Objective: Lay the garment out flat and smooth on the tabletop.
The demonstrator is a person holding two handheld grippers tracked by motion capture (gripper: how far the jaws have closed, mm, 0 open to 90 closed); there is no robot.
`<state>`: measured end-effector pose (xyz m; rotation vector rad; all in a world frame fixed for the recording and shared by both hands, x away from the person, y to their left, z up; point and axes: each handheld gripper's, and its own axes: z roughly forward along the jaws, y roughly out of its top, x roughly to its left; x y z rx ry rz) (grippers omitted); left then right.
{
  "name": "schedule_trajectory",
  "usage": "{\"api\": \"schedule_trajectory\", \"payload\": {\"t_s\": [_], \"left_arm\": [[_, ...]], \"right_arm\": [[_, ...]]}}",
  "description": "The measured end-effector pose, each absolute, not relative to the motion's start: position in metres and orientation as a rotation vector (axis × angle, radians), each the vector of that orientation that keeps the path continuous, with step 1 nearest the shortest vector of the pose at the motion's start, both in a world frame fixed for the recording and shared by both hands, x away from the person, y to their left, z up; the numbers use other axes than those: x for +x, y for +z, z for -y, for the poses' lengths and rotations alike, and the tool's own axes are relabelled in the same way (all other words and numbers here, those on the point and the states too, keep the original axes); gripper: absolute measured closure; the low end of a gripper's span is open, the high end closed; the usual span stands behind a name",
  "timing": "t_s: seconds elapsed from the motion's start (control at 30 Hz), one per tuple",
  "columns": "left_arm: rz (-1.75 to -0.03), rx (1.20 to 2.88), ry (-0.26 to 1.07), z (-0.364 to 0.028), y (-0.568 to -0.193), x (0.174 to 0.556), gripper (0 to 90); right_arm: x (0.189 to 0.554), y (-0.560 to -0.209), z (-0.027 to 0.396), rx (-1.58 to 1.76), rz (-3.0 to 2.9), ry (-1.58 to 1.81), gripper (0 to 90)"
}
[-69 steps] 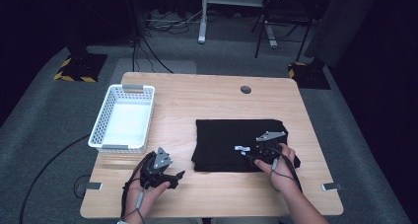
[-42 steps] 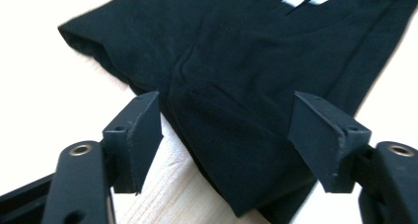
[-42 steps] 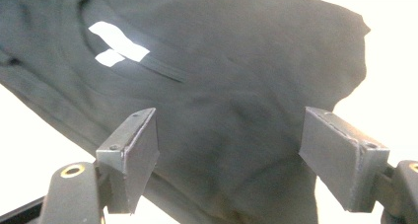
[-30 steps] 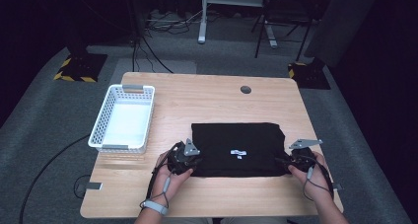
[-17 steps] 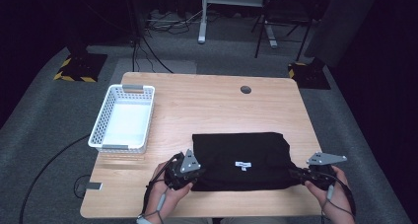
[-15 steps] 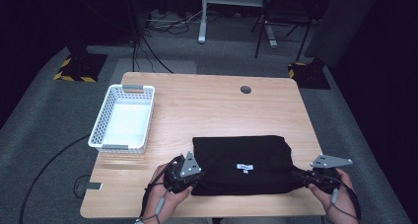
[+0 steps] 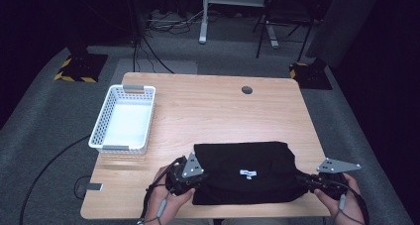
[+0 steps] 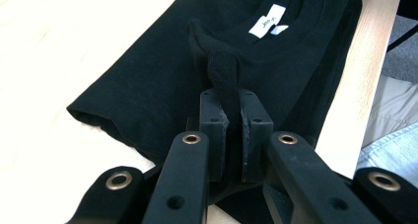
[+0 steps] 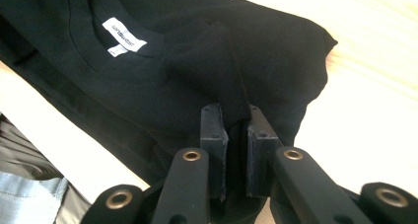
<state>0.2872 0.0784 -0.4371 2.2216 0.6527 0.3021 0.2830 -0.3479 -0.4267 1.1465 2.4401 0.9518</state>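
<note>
The black shirt (image 7: 242, 173) lay at the table's (image 7: 208, 101) six-o'clock edge, long axis nine to three, with bare wood toward twelve. The left gripper (image 7: 190, 178) and right gripper (image 7: 309, 181) each pinched a fold of it, jaws clamped

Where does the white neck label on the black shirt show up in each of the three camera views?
High view: the white neck label sits near the middle of the black shirt, low in the picture, between the two grippers.
Left gripper view: the label is at the top, right of centre, beyond the jaws.
Right gripper view: the label is upper left.
Shared landmark: the shirt's round collar seam curving just under the label.
</note>
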Motion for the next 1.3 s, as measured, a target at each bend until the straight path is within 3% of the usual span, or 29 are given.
{"api": "schedule_trajectory", "payload": {"t_s": [0.2,0.33,0.4,0.43,0.47,0.5,0.63,0.97,1.3], "left_arm": [[-0.653,2.232,0.273,-0.078,-0.423,0.328,84.8],[-0.740,2.158,0.416,-0.073,-0.383,0.437,83.1],[-0.886,2.119,0.523,-0.072,-0.367,0.479,68.0],[-0.935,2.088,0.505,-0.071,-0.362,0.490,58.0],[-0.957,2.074,0.506,-0.070,-0.358,0.495,50.0],[-0.953,2.076,0.528,-0.069,-0.356,0.494,45.9],[-0.925,2.102,0.530,-0.069,-0.366,0.482,44.7],[-0.913,2.153,0.462,-0.067,-0.404,0.451,44.1],[-0.889,2.223,0.439,-0.062,-0.433,0.438,40.8]], "right_arm": [[0.311,-0.417,0.345,1.135,-2.475,0.979,83.1],[0.402,-0.384,0.343,1.214,-2.321,1.041,81.5],[0.460,-0.370,0.341,1.296,-2.124,1.020,47.1],[0.481,-0.363,0.340,1.315,-2.067,0.976,35.2],[0.492,-0.355,0.339,1.352,-2.025,0.975,31.0],[0.496,-0.348,0.339,1.376,-1.995,1.020,29.9],[0.479,-0.340,0.333,1.270,-2.023,1.110,28.1],[0.444,-0.399,0.327,1.272,-2.224,1.068,28.0],[0.437,-0.426,0.327,1.274,-2.283,1.009,26.0]]}}
